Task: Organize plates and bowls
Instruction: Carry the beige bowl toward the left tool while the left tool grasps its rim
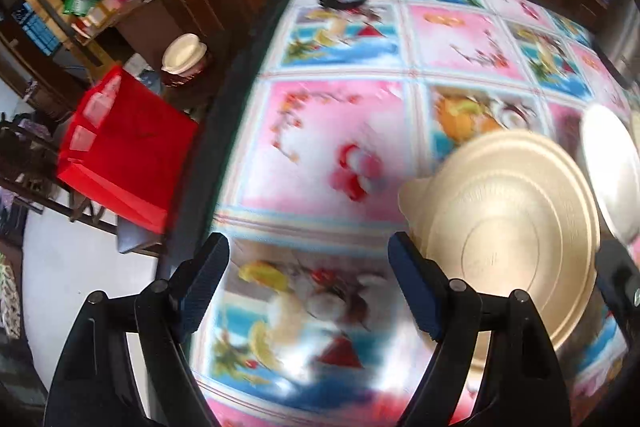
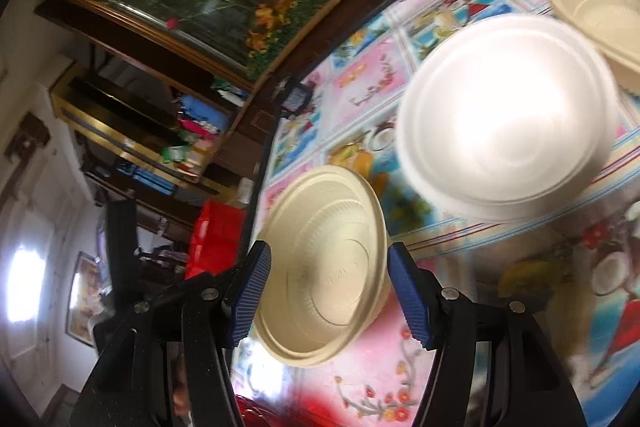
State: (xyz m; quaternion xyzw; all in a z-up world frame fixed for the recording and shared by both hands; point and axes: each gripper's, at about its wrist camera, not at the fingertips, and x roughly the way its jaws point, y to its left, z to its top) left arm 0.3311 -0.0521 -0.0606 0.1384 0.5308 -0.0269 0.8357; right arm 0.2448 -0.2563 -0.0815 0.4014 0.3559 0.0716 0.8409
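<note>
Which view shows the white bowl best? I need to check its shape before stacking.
The right wrist view: the white bowl sits nearly whole on the table, upside down, though blurred and glaring. The left wrist view catches only a cut-off sliver at its right edge, beyond the beige bowl.

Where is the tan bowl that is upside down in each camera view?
Left wrist view: the tan bowl sits lower right, just right of the left gripper.
Right wrist view: the same bowl is low centre, between the fingers of the right gripper.
Shared landmark: the white bowl beside it.
</note>
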